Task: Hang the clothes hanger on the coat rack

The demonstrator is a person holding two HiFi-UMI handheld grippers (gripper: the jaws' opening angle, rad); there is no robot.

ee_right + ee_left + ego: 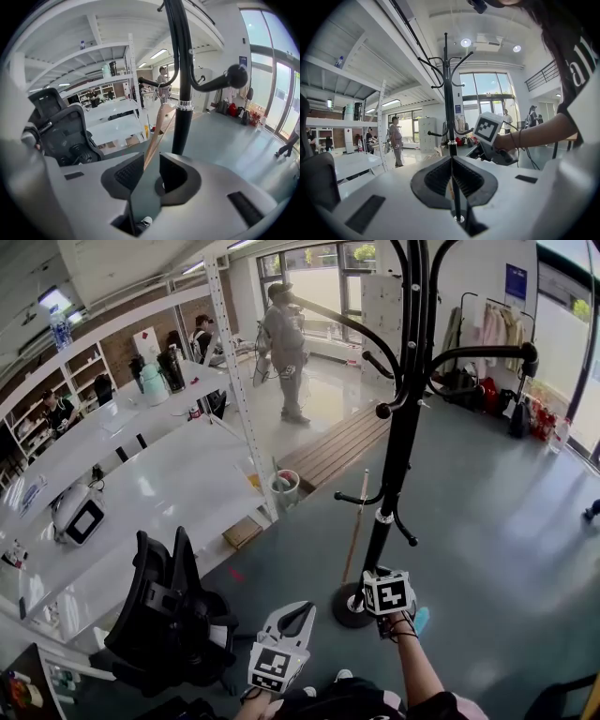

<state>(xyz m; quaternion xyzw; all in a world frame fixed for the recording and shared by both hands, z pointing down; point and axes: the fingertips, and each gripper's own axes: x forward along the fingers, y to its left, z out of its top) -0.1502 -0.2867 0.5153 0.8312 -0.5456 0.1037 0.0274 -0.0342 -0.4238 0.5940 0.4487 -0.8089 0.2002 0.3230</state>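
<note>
Beside the coat rack [403, 427] pole, your right gripper's [149, 159] fingers stand apart with the wooden hanger [356, 521] between them. Your left gripper's [451, 161] fingers are closed and empty.

A black coat rack [404, 427] stands on the grey floor [497, 521]. A wooden hanger [356, 521] is just beside its pole, and the right gripper [378, 591] is near its base.

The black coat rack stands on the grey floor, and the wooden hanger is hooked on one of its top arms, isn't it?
Not on a top arm. The wooden hanger is low down beside the pole of the black coat rack, near its base, as the head view shows. The rack does stand on the grey floor.
</note>
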